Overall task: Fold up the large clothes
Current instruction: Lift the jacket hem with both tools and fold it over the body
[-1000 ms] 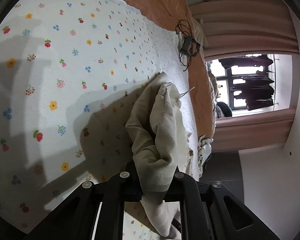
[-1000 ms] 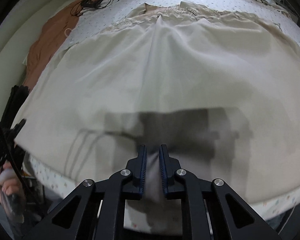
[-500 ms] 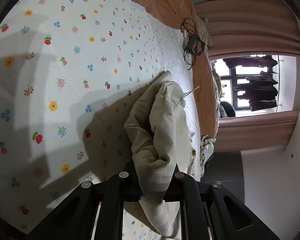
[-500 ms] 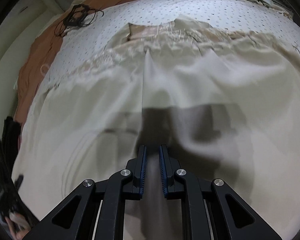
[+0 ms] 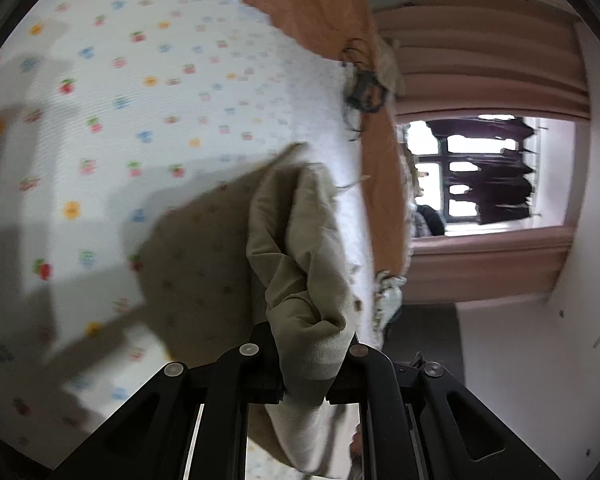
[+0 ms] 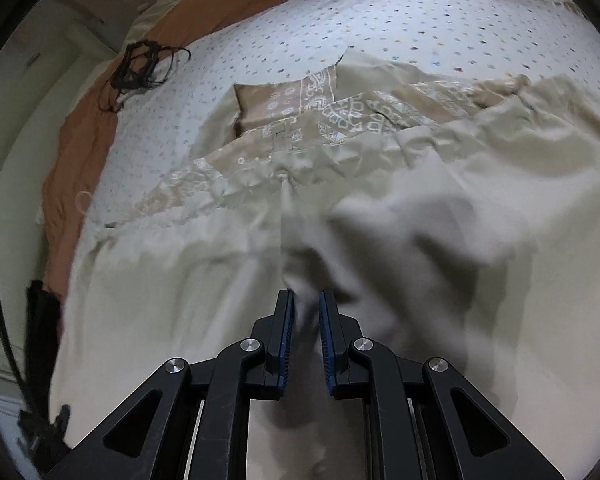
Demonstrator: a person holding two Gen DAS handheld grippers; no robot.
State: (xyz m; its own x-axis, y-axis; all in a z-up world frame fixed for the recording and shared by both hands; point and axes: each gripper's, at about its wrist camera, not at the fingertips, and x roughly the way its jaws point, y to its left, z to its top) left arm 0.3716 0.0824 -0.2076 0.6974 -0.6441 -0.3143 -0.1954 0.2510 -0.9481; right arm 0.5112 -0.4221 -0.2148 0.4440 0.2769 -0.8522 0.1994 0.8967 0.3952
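**Operator:** Right, my right gripper (image 6: pixel 305 304) has carried its edge of the beige garment (image 6: pixel 440 232) up the bed (image 6: pixel 380 12) over the past second. The cloth that earlier stretched flat across the whole right wrist view now lies bunched at the centre, and the patterned lining (image 6: pixel 324 108) shows in the upper middle.

**Partner:** Are those fingers letting go?

**Operator:** They are opening. Fabric sits between the blue pads (image 6: pixel 286 320), but a gap shows on either side, so I judge the pinch is loosening, not holding.

**Partner:** And the left?

**Operator:** My left gripper (image 5: pixel 304 364) is pinching a thick ribbed wad of the same garment (image 5: pixel 300 248) at the lower centre of its view, over the flowered sheet (image 5: pixel 120 100). It has hardly shifted since a second ago.

**Partner:** So the fold is laid?

**Operator:** Probably one fold is going down on the right. The wrinkled heap at the centre suggests smoothing will be needed, and the left corner is not yet placed.
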